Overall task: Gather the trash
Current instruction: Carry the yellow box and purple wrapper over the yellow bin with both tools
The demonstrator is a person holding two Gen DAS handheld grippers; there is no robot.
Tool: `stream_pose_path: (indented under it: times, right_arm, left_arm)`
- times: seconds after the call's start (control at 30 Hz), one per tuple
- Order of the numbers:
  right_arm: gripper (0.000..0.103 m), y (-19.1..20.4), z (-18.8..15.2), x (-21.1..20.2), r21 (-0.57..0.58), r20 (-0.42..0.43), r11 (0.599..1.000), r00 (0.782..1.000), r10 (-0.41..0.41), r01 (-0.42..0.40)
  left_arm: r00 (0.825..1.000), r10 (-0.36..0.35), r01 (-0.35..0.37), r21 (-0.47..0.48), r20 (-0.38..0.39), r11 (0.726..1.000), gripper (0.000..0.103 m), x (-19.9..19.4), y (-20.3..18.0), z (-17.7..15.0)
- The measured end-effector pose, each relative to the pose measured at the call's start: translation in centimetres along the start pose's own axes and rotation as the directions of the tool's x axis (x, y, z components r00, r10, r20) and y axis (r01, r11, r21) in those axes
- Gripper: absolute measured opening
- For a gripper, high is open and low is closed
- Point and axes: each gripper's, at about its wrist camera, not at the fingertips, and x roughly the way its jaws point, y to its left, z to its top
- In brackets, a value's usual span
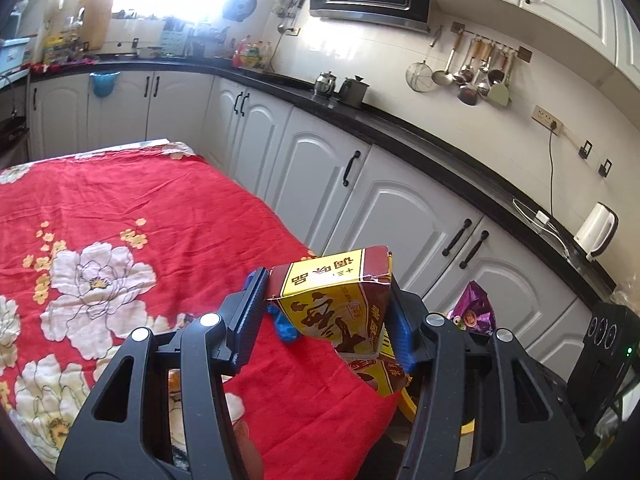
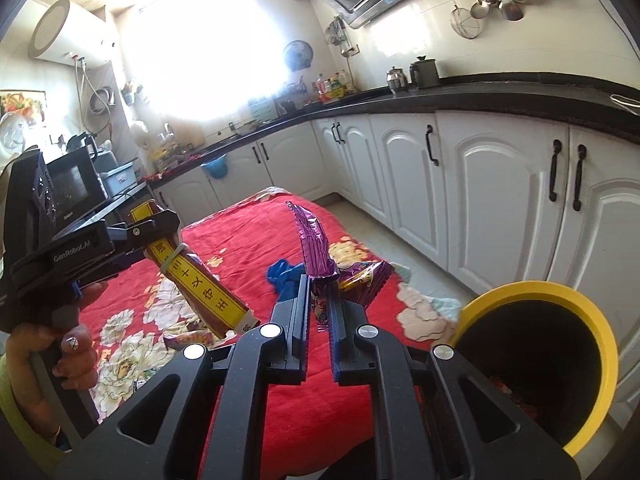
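My left gripper [image 1: 326,300] is shut on a yellow and brown carton box [image 1: 336,304], held above the right edge of the table with the red flowered cloth [image 1: 140,200]. The right wrist view shows the same gripper [image 2: 158,226] at the left, the box [image 2: 200,284] slanting down from it. My right gripper [image 2: 320,292] is shut on a crinkled purple snack wrapper [image 2: 314,244] that sticks up from its pads. The wrapper [image 1: 474,312] also shows at the right of the left wrist view. A black bin with a yellow rim [image 2: 592,320] stands at the lower right, beside the table.
A crumpled blue scrap [image 2: 286,276] lies on the cloth ahead of both grippers. Another small wrapper [image 2: 188,338] lies under the box. White cabinets [image 2: 500,200] under a black counter [image 1: 440,148] run along the right. A hand [image 2: 72,356] grips the left gripper's handle.
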Motion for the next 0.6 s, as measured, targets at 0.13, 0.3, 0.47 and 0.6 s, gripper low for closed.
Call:
stream_pose_path:
  times: [0.13, 0.3, 0.47, 0.6]
  right_arm:
    - [0.008, -1.0, 0.0, -0.7, 0.007, 0.006, 1.0, 1.0, -0.022, 0.022]
    - [0.008, -2.4, -0.1, -1.5, 0.023, 0.013, 0.998, 0.998, -0.055, 0.054]
    - [0.008, -3.6, 0.2, -2.2, 0.035, 0.027, 0.996, 0.996, -0.079, 0.078]
    - [0.008, -4.8, 0.5, -2.8, 0.048, 0.037, 0.994, 0.994, -0.099, 0.098]
  left_arm:
    - [1.0, -0.013, 0.013, 0.021, 0.003, 1.0, 0.046, 0.2, -1.2, -0.1]
    - [1.0, -0.028, 0.027, 0.046, 0.004, 0.999, 0.046, 0.5, -2.6, -0.4]
    - [0.999, -0.047, 0.047, 0.072, 0.001, 0.996, 0.046, 0.9, -4.2, -0.7]
    - [0.998, -0.063, 0.063, 0.096, 0.0, 0.993, 0.046, 1.2, -5.6, -1.1]
